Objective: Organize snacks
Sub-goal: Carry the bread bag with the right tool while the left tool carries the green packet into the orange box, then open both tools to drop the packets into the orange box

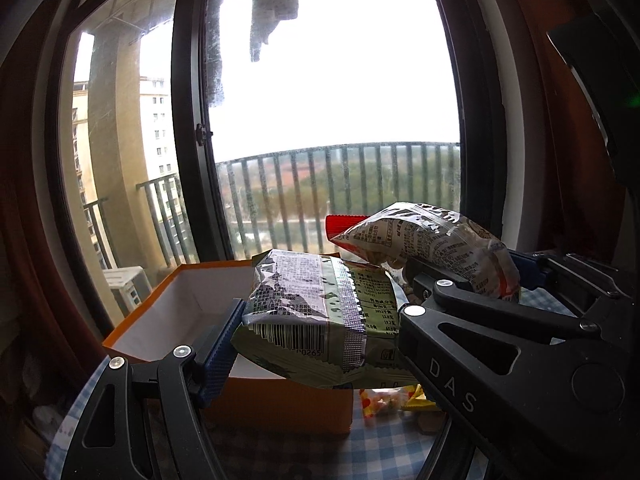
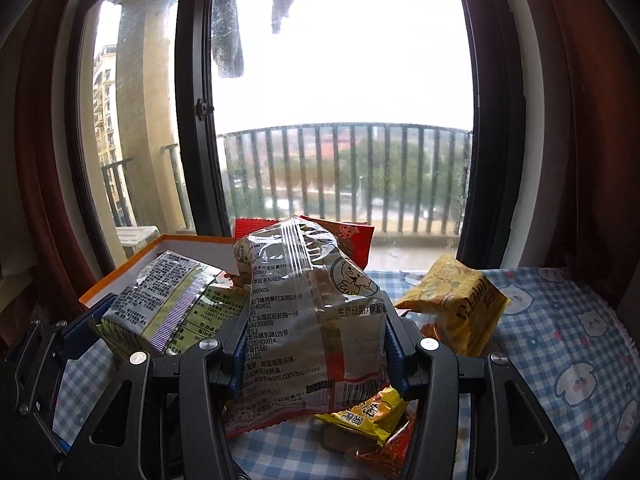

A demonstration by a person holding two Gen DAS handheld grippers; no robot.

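My left gripper [image 1: 320,320] is shut on a green snack packet [image 1: 320,312] and holds it over the near edge of an open orange box [image 1: 176,312] with a white inside. The packet also shows in the right wrist view [image 2: 168,308]. My right gripper [image 2: 314,348] is shut on a silver and red snack bag [image 2: 308,312], held up above the table. That bag shows in the left wrist view [image 1: 432,240], to the right of the green packet and just behind it.
A blue checked cloth [image 2: 560,352] covers the table. A yellow snack bag [image 2: 456,304] lies right of my right gripper, a smaller yellow packet [image 2: 368,412] below it. A window with a balcony railing is behind the box.
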